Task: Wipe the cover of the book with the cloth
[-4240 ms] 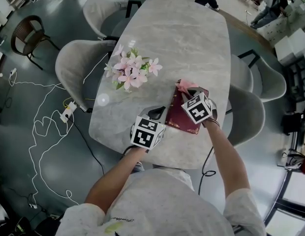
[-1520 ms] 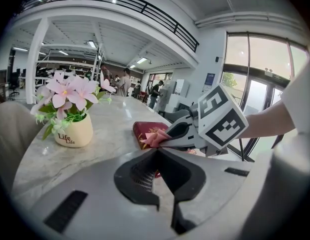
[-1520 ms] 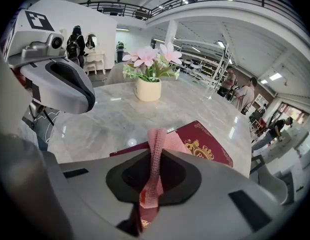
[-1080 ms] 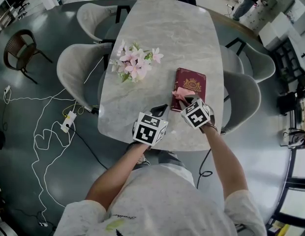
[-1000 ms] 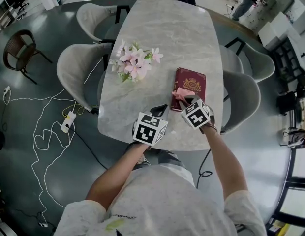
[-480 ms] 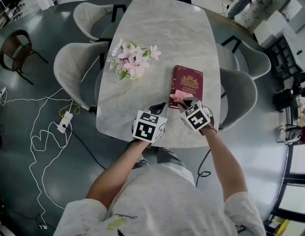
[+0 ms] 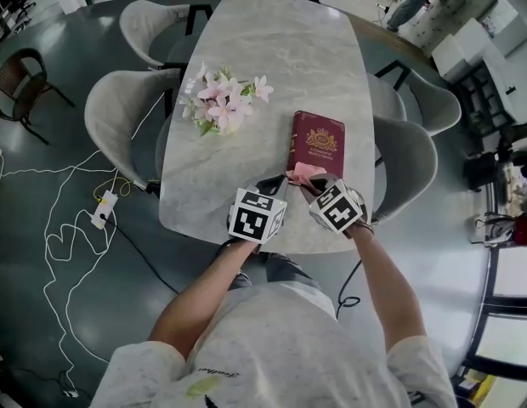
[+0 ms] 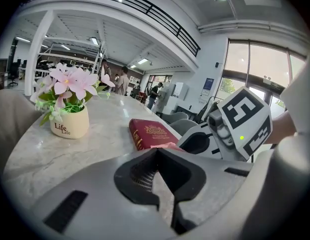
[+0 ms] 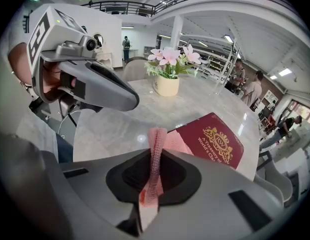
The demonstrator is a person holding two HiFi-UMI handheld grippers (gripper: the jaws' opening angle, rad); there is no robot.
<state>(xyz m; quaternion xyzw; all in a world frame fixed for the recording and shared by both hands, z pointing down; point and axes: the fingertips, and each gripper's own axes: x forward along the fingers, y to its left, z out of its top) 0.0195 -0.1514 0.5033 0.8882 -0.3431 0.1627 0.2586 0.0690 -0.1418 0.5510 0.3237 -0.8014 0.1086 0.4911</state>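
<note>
The dark red book (image 7: 318, 143) lies closed and flat on the pale marble surface (image 7: 289, 49), towards its right side, with the gold crest on the cover facing up. A pot of pink flowers (image 7: 219, 109) stands well apart from it to the left.

The right tool (image 7: 309, 182) has its jaws clamped on the pink cloth (image 7: 303, 173). In the right gripper view a folded ridge of the cloth (image 9: 156, 149) runs up between the jaws, and its free part spreads onto the near end of the book (image 9: 215, 140). The cloth covers only that near corner. The crest, the lettering and the far part of the cover are bare beyond it.

The left tool (image 7: 272, 184) has its jaws together with nothing between them. It hangs over the near part of the surface, just beside the book's near left corner. I cannot tell whether it touches the book, and it does not appear to pin it down.

To my eye the wiping is under way, not finished. The cloth is gripped and brought to the cover, but it sits at the end nearest the person. The cover looks equally clean all over, so I cannot say which parts have been wiped. What seems left is to carry the cloth along the length of the cover and across the crest.
</note>
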